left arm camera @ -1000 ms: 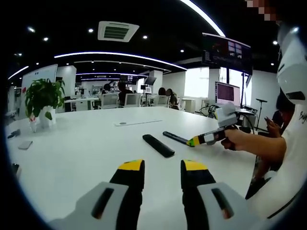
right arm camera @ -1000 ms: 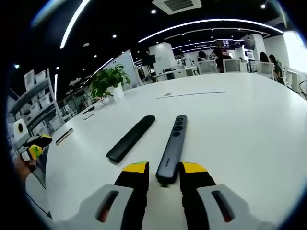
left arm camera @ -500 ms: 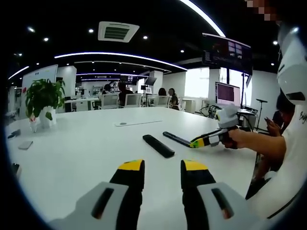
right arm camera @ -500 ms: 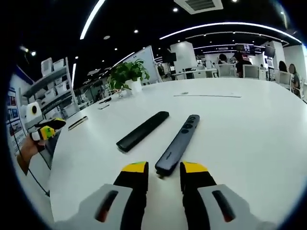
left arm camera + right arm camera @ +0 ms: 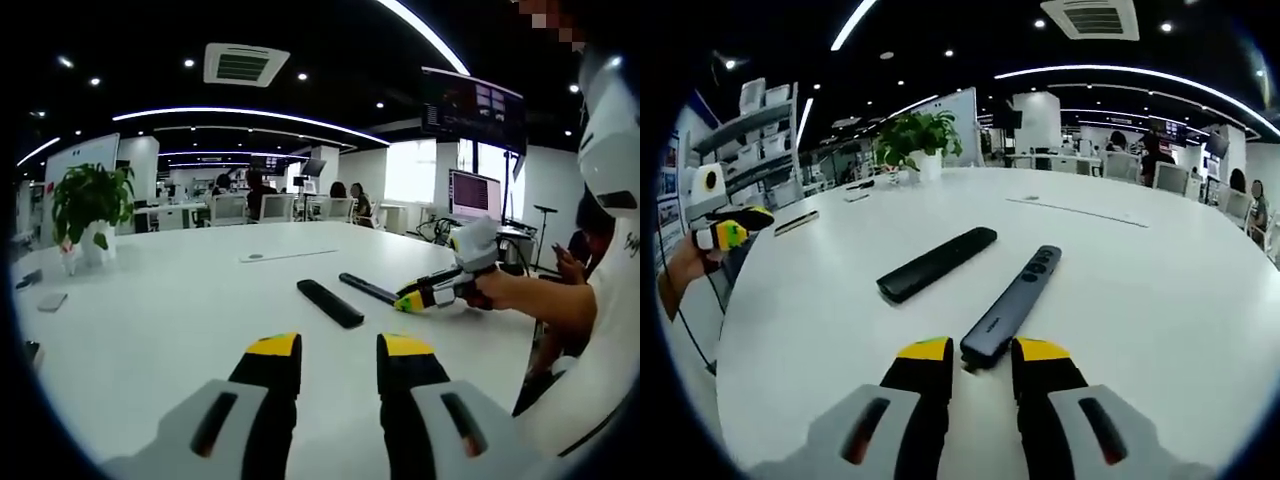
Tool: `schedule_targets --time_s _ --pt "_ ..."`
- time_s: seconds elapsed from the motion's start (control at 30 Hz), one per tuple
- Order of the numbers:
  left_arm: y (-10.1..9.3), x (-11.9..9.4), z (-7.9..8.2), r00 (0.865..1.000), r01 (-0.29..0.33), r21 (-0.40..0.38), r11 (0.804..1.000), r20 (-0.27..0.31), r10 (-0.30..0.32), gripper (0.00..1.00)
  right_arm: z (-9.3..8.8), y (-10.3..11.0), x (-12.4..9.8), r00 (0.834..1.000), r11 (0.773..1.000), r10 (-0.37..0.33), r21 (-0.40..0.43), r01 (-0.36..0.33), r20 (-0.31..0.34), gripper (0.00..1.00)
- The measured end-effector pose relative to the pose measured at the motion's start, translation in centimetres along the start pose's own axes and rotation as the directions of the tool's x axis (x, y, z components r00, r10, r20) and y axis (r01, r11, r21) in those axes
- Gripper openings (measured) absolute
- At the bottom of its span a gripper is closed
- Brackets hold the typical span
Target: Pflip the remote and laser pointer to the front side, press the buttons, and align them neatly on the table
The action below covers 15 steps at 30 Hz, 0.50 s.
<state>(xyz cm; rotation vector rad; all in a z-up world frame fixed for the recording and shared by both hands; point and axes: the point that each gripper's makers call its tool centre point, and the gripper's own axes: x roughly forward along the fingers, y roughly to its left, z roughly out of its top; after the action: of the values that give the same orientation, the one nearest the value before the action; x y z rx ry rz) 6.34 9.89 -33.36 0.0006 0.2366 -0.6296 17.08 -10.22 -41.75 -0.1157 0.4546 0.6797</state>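
Right fingers: your right gripper point(image 5: 974, 358) stands parted, yellow tips either side of the laser pointer's near end, not clamped.
Laser pointer point(image 5: 1015, 305): flat on the desk point(image 5: 1160, 300), buttons up.
Remote point(image 5: 936, 263): just beside it, roughly parallel.
Left fingers: your left gripper point(image 5: 338, 362) hangs open above bare desk, well apart from both.

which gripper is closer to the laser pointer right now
Right. The right gripper has its open jaws on either side of the laser pointer's near end. The left gripper is open and hangs well back, with the remote between.
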Motion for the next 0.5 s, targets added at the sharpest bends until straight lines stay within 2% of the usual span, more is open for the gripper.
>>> schedule_targets --time_s 0.1,0.13,0.23,0.5 --pt "0.08 0.05 -0.14 1.000 0.000 -0.004 1.000 -0.001 0.000 0.32 0.39 -0.39 0.38 1.000 0.997 -0.019 0.077 0.017 0.019 0.27" --pt "0.06 0.10 -0.22 1.000 0.002 -0.006 1.000 -0.004 -0.002 0.32 0.47 -0.48 0.50 1.000 0.997 -0.020 0.080 0.018 0.018 0.27" --pt "0.04 0.08 -0.21 1.000 0.002 -0.003 1.000 -0.004 -0.002 0.32 0.35 -0.31 0.62 0.999 0.999 -0.038 0.036 0.037 0.011 0.27" --pt "0.29 -0.03 -0.38 1.000 -0.004 -0.013 1.000 -0.002 0.004 0.32 0.30 -0.19 0.78 0.998 0.998 -0.060 -0.015 0.060 0.000 0.27"
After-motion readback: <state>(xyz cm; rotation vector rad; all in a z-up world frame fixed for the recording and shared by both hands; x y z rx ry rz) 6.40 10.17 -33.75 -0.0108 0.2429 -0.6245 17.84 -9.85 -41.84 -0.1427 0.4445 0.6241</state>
